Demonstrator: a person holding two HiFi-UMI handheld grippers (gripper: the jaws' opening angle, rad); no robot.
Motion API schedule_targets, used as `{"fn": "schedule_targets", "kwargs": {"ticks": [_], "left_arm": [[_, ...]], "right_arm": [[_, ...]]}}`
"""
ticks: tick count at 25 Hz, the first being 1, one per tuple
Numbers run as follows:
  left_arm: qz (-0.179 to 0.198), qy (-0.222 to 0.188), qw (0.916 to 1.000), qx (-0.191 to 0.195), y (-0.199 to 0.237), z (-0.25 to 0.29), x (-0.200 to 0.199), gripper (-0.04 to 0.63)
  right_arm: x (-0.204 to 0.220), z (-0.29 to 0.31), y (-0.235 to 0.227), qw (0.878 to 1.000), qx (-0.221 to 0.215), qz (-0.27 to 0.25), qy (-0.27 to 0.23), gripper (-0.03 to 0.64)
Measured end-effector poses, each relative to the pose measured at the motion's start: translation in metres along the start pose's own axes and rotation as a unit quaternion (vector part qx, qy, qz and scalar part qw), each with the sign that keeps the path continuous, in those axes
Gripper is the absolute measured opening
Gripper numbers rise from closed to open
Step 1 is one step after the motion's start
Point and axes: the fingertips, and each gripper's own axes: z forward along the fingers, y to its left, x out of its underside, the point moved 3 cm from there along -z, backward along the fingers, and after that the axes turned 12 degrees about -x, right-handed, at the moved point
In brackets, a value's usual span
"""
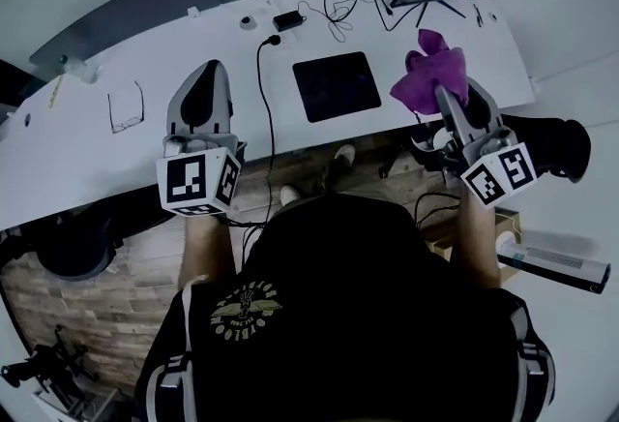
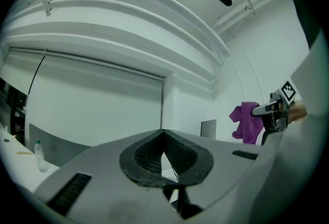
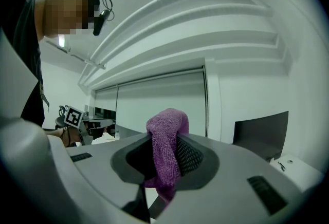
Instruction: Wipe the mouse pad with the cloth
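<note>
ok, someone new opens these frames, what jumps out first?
The purple cloth stands out most, bunched and clamped in the right gripper at the right side of the white desk. Next is the black mouse pad, lying bare mid-desk to the cloth's left, with the cloth not on it. The left gripper is shut on nothing over the desk's left part.

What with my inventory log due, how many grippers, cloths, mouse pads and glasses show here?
2 grippers: left gripper, right gripper
1 cloth
1 mouse pad
1 glasses
Total: 5
</note>
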Motion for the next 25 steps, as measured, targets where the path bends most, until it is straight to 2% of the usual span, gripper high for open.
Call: {"fn": "schedule_targets", "kwargs": {"ticks": [8,13,21,25], "left_arm": [[0.018,0.021,0.9990,-0.035,0.017,-0.014,0.015,0.002],[0.031,0.044,0.9970,-0.055,0.024,-0.004,0.030,0.002],[0.037,0.058,0.9962,-0.053,0.013,0.032,0.045,0.002],[0.028,0.070,0.9958,-0.052,0.007,0.050,0.062,0.002]], "right_arm": [[0.021,0.056,0.004,0.998,-0.066,0.016,-0.002,0.089],[0.039,0.102,0.000,0.993,-0.112,0.033,0.003,0.089],[0.064,0.147,-0.019,0.987,-0.152,0.051,0.017,0.089],[0.090,0.166,-0.032,0.981,-0.172,0.080,0.030,0.089]]}}
